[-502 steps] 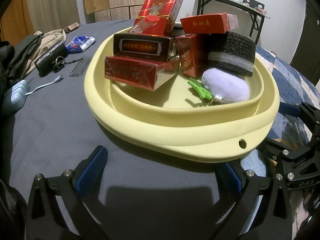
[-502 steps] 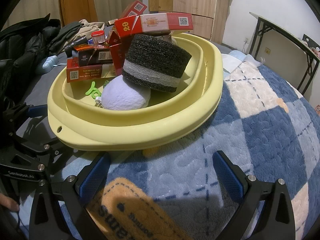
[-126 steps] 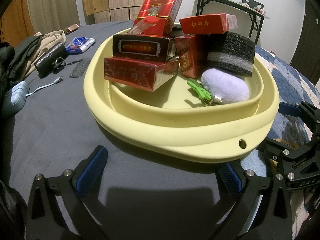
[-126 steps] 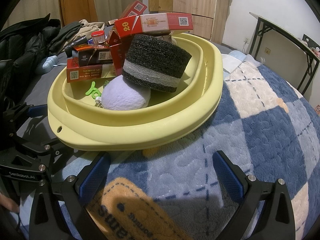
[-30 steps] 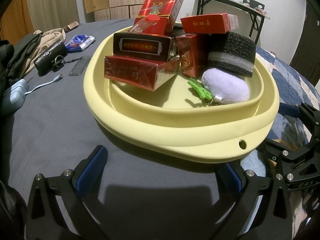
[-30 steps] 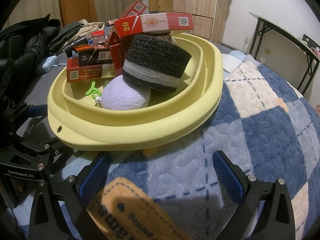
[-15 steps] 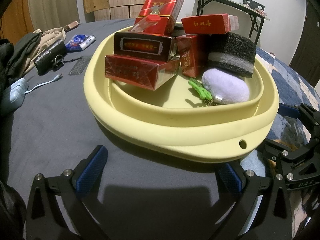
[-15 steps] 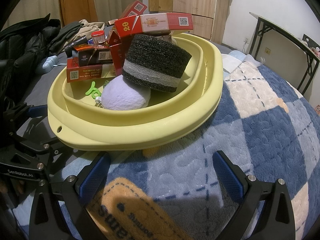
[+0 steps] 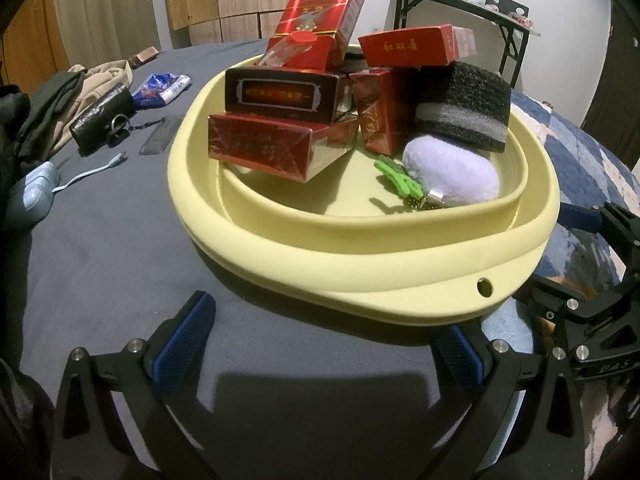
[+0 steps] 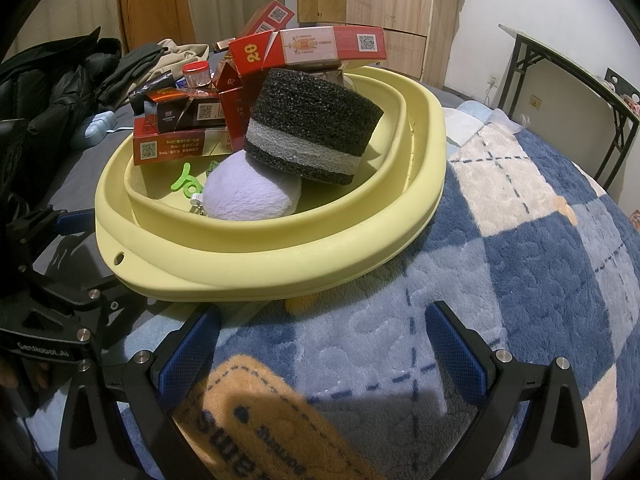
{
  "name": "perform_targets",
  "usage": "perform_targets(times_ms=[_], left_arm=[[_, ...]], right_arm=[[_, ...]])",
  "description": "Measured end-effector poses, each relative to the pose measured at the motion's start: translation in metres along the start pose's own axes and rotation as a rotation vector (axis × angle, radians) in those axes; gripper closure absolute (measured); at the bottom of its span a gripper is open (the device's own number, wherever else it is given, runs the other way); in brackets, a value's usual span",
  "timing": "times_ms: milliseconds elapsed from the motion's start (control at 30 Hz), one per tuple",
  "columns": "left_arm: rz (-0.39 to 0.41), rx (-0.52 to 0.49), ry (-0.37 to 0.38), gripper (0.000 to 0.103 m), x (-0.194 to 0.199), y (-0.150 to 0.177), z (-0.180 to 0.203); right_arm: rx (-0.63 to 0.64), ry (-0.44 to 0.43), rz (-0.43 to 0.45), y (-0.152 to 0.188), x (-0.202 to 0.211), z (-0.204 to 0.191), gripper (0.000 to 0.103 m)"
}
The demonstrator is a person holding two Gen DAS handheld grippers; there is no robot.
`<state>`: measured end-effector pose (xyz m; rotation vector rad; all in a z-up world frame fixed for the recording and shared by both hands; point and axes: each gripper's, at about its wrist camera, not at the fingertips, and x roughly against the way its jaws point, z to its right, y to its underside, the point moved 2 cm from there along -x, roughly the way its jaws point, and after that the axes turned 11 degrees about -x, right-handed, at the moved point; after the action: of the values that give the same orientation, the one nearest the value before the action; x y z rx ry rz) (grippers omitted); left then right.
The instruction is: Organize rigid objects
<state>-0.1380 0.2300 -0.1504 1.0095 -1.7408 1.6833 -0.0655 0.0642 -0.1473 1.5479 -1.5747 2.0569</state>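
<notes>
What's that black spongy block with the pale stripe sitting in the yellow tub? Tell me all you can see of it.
The foam block is a thick, coarse, porous-looking chunk, black with one light grey band through its middle. It sits tilted inside the yellow basin, near the rim, propped on the pale purple plush pouch. A long red carton lies across its top, and an upright red box stands against one side. Neither gripper touches it.

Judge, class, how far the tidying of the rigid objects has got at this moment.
Done: nothing visibly sorted; the red boxes lie heaped in the yellow basin with the black foam block and the white plush ball. In hand: nothing; the left gripper and right gripper are open, short of the rim. Left: apparently all the sorting.
</notes>
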Motion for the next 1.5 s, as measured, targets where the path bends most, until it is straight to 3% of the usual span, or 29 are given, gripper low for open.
perform_targets(times_ms=[1500], left_arm=[[0.003,0.016,0.021,0.000,-0.0033,-0.0006,-0.0011]], right_arm=[[0.001,0.000,0.000,0.0000,0.0000,0.0000,0.000]])
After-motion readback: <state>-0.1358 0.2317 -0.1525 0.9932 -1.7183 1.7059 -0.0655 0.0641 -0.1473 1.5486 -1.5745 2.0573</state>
